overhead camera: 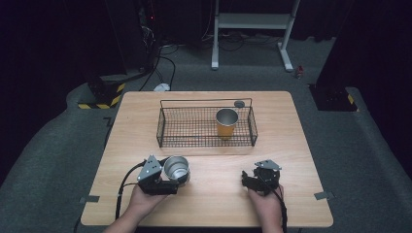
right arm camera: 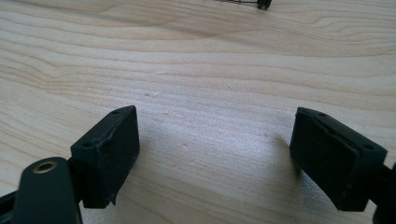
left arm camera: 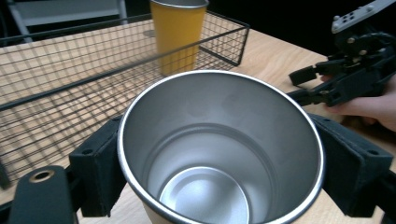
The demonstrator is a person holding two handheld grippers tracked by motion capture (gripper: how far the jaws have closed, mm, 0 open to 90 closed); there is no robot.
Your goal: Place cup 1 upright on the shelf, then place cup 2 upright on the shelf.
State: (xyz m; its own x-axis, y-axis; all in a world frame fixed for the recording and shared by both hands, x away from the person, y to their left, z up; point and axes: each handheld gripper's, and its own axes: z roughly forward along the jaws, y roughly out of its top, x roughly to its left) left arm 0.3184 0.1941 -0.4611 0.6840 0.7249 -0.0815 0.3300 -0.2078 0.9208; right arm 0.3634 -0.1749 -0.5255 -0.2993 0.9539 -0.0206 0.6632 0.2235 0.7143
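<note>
**Steel cup gripped near the table's front edge, basket waiting beyond**

The left gripper (overhead camera: 167, 178) has its jaws pressed on opposite sides of an upright steel cup (overhead camera: 176, 169), a grip that keeps the mouth level for carrying. Behind it, the wire basket (overhead camera: 206, 141) already holds an orange cup (overhead camera: 226, 124), likely marking where this one belongs. The right gripper (overhead camera: 253, 178) rests with jaws spread wide over bare table (overhead camera: 291, 145), holding nothing.

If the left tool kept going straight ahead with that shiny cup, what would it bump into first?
Probably the wire basket: its near side stands right ahead of the left tool and its steel cup.
</note>
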